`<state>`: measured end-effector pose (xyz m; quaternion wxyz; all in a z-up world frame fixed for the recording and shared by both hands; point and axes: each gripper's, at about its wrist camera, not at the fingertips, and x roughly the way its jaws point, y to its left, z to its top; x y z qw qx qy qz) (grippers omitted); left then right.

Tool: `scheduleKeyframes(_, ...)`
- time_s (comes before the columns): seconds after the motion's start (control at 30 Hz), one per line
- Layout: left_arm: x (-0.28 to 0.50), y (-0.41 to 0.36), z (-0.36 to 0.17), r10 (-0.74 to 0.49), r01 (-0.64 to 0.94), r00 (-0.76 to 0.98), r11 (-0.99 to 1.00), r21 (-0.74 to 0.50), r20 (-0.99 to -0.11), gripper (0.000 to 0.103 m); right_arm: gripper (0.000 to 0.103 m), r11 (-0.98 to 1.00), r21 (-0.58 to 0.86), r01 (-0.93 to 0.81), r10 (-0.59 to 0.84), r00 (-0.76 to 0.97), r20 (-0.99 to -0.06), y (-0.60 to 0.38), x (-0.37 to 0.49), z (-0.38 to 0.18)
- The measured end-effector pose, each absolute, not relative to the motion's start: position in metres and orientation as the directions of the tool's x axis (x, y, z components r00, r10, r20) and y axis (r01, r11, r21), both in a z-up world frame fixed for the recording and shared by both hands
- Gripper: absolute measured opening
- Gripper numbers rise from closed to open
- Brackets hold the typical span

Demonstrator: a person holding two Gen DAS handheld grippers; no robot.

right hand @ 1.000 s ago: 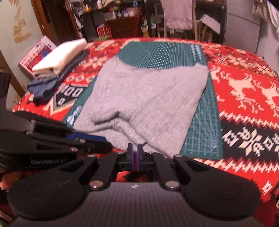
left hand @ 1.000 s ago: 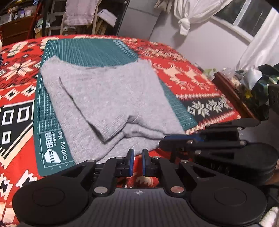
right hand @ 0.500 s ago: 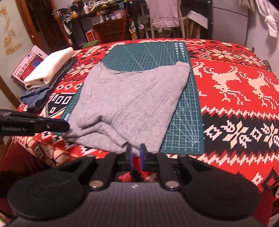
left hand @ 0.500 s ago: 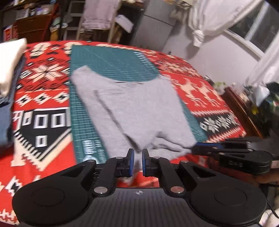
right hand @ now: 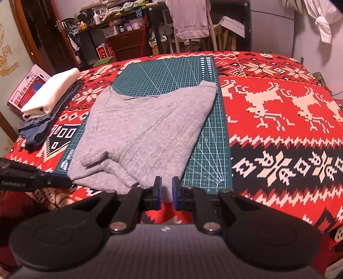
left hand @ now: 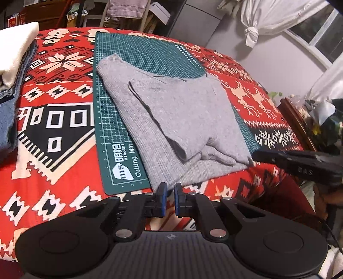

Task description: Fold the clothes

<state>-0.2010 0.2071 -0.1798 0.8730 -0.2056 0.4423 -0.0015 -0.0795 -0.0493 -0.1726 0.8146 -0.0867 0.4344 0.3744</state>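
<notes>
1. Grey ribbed knit, a sweater (left hand: pixel 182 120) is seen lying partly folded on a green cutting mat (left hand: pixel 111 120), its sides turned in over the body and a ribbed cuff (right hand: pixel 91 157) resting on top near the front.
2. Its near hem is bunched into soft folds and is draped past the mat's front edge onto the red patterned blanket (right hand: pixel 278 133) that covers the surface.
3. The left gripper (left hand: pixel 169 200) is held just short of the hem's near left part, its blue-padded fingers (left hand: pixel 162 198) parted by a narrow gap with nothing gripped between them.
4. The right gripper (right hand: pixel 166 196) is held at the hem's near right part; grey cloth is seen through the small gap between its fingers (right hand: pixel 158 196), but whether the cloth lies between them or just beyond cannot be told.
5. In each view the other gripper is seen at the frame's edge, level with the hem's outer corner.
6. A stack of folded clothes (right hand: pixel 49 100), cream above blue denim, is set well apart on the blanket's left side.
7. Cluttered shelves (right hand: pixel 120 36) and a white knotted curtain (left hand: pixel 257 19) are seen beyond.
</notes>
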Motion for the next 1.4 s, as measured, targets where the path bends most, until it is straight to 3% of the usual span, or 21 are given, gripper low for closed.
scheduleKeyframes(0.17,-0.205,0.198,-0.175,-0.181,-0.148,0.601,0.932,-0.331,-0.778,0.01,0.012,0.71,0.178,-0.682,0.518,0.334,-0.787,-0.053,-0.08,-0.177)
scheduleKeyframes(0.23,-0.207,0.198,-0.172,-0.17,-0.153,0.608,0.933,-0.325,-0.775,0.022,0.012,0.71,0.19,-0.678,0.518,0.321,-0.793,-0.057,-0.083,-0.177)
scheduleKeyframes(0.37,-0.208,0.2,-0.161,-0.123,-0.178,0.636,0.937,-0.3,-0.762,0.032,0.017,0.718,0.202,-0.667,0.523,0.324,-0.788,-0.065,-0.084,-0.168)
scheduleKeyframes(0.43,-0.208,0.2,-0.153,-0.093,-0.188,0.647,0.943,-0.276,-0.757,0.039,0.036,0.714,0.192,-0.673,0.525,0.334,-0.783,-0.065,-0.085,-0.16)
scheduleKeyframes(0.5,-0.208,0.199,-0.146,-0.065,-0.19,0.656,0.95,-0.247,-0.752,0.04,0.041,0.704,0.172,-0.689,0.527,0.345,-0.777,-0.063,-0.086,-0.151)
scheduleKeyframes(0.63,-0.207,0.195,-0.136,-0.015,-0.188,0.651,0.965,-0.18,-0.759,0.044,0.078,0.695,0.126,-0.708,0.518,0.371,-0.77,-0.058,-0.089,-0.135)
scheduleKeyframes(0.73,-0.206,0.194,-0.132,-0.004,-0.188,0.641,0.969,-0.162,-0.767,0.047,0.095,0.682,0.086,-0.726,0.516,0.394,-0.76,-0.054,-0.092,-0.124)
scheduleKeyframes(0.8,-0.207,0.193,-0.129,0.021,-0.2,0.643,0.97,-0.142,-0.766,0.052,0.101,0.674,0.076,-0.735,0.519,0.398,-0.756,-0.052,-0.092,-0.117)
scheduleKeyframes(0.97,-0.207,0.19,-0.118,0.119,-0.267,0.648,0.961,-0.078,-0.752,0.069,0.102,0.676,0.095,-0.731,0.53,0.394,-0.751,-0.048,-0.088,-0.103)
scheduleKeyframes(1.1,-0.208,0.187,-0.109,0.167,-0.283,0.66,0.958,-0.036,-0.732,0.081,0.102,0.739,-0.02,-0.673,0.444,0.509,-0.737,-0.041,-0.092,-0.094)
scheduleKeyframes(1.23,-0.21,0.189,-0.1,0.163,-0.287,0.682,0.956,-0.056,-0.713,0.085,0.103,0.767,-0.107,-0.633,0.386,0.587,-0.711,-0.037,-0.095,-0.086)
scheduleKeyframes(1.4,-0.205,0.189,-0.086,0.185,-0.265,0.712,0.964,-0.015,-0.677,0.085,0.103,0.777,-0.068,-0.626,0.398,0.572,-0.717,-0.038,-0.09,-0.076)
